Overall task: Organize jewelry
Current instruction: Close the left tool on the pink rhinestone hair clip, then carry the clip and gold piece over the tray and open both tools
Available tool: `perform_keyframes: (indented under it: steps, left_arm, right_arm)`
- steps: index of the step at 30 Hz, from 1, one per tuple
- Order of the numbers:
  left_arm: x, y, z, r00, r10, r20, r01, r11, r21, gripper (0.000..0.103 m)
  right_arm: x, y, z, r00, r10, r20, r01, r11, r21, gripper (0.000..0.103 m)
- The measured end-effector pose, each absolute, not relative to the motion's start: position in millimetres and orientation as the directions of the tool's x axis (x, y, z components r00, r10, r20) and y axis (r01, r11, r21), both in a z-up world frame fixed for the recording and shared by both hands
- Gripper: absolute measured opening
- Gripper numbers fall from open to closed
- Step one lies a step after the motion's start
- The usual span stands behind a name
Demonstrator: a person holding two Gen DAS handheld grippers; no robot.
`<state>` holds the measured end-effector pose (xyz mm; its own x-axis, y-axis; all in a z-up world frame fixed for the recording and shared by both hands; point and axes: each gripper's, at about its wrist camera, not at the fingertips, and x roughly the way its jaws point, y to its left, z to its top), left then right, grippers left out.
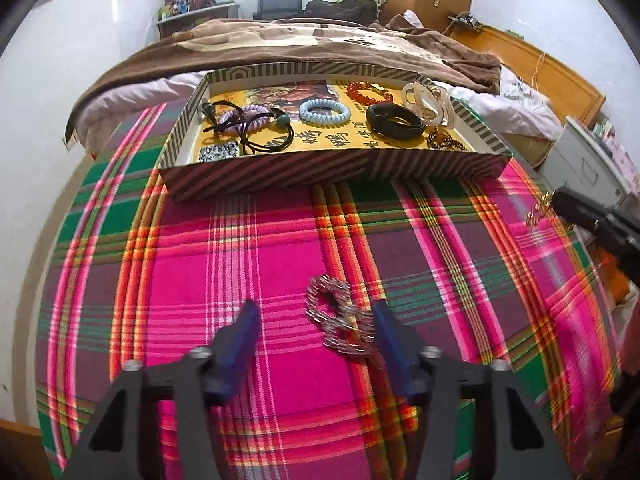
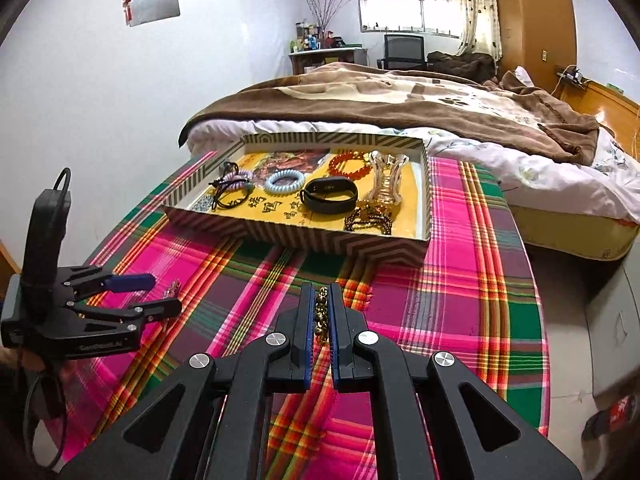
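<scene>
A striped tray (image 1: 336,168) sits at the far side of the plaid table and holds hair ties, a blue coil band (image 1: 325,111), a black band (image 1: 394,121), red beads and a clear piece. A silver chain bracelet (image 1: 340,322) lies on the cloth between the open fingers of my left gripper (image 1: 316,312), nearer the right finger. My right gripper (image 2: 322,292) is shut on a gold bead bracelet (image 2: 322,314), held above the cloth in front of the tray (image 2: 320,240). The gold bracelet also shows at the right edge of the left wrist view (image 1: 538,210).
The plaid cloth (image 1: 280,264) covers a round table. A bed with a brown blanket (image 2: 400,104) lies right behind the tray. A white cabinet (image 1: 592,160) stands to the right. The left gripper (image 2: 148,296) shows at the left in the right wrist view.
</scene>
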<state>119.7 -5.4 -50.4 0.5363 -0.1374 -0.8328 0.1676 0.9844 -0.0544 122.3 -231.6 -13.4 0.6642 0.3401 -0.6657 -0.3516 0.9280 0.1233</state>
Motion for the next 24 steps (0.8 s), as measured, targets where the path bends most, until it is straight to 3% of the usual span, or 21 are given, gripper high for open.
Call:
perform_keyframes:
  steps: [4, 7, 9, 24]
  left_arm:
    - [121, -3, -49, 0.535, -0.152, -0.831, 0.175, 0.982, -0.067, 0.024]
    - [121, -1, -47, 0.541, -0.153, -0.827, 0.178, 0.982, -0.066, 0.021]
    - [121, 1, -41, 0.56, -0.154, -0.814, 0.179, 0.982, -0.063, 0.009]
    - [149, 19, 8, 0.645, -0.202, -0.737, 0.213, 0.974, -0.081, 0.009]
  right_arm:
    - [120, -233, -9, 0.672, 0.345, -0.655, -0.353, 0.927, 0.127, 0.006]
    - [120, -232, -5, 0.677, 0.348, -0.649, -0.358, 0.926, 0.123, 0.006]
    - [121, -232, -3, 0.681, 0.347, -0.645, -0.358, 0.926, 0.121, 0.006]
    - [145, -216, 22, 0.71, 0.364, -0.603, -0.372, 0.921, 0.118, 0.006]
